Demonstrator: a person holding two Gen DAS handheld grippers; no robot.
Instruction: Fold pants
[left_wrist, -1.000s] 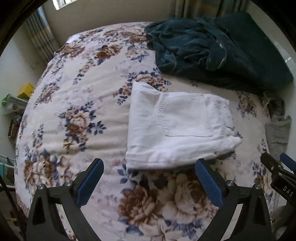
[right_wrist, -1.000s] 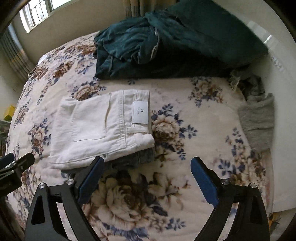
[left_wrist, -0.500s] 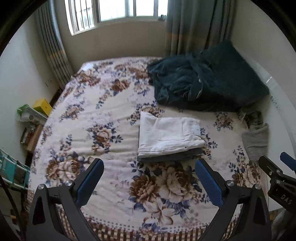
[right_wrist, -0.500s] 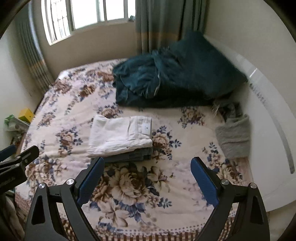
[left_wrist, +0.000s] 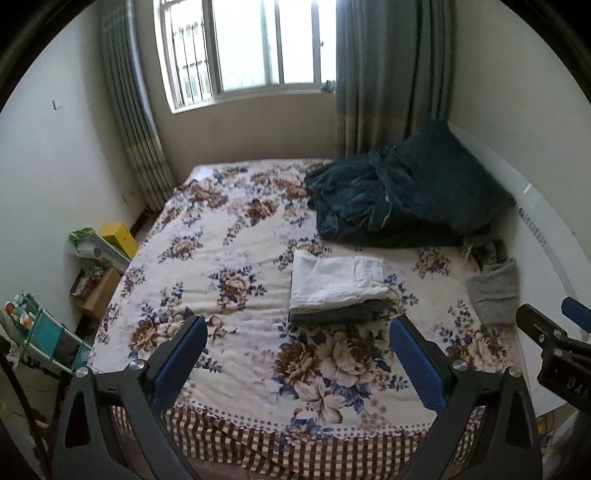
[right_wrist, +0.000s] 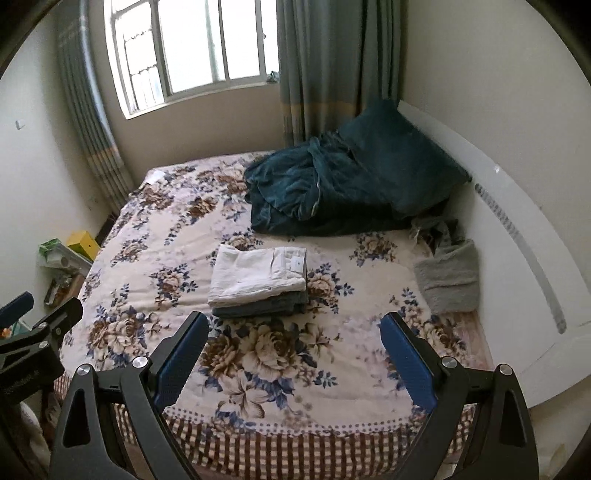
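Observation:
Folded white pants (left_wrist: 334, 282) (right_wrist: 258, 275) lie on top of a folded dark grey garment (left_wrist: 332, 315) (right_wrist: 262, 308) in the middle of the floral bed. My left gripper (left_wrist: 299, 354) is open and empty, held back over the bed's near edge, well short of the stack. My right gripper (right_wrist: 291, 350) is open and empty too, at a similar distance from the pile. Each gripper shows at the edge of the other's view.
A heap of dark teal bedding (left_wrist: 399, 195) (right_wrist: 343, 188) fills the far right of the bed. A grey cloth (left_wrist: 493, 290) (right_wrist: 448, 280) lies by the white headboard (right_wrist: 517, 229). Boxes and a small shelf (left_wrist: 44, 328) stand on the floor at left.
Both grippers have pulled back and up from the stack; the pants now look small and far, and the whole bed, window and curtains have come into view.

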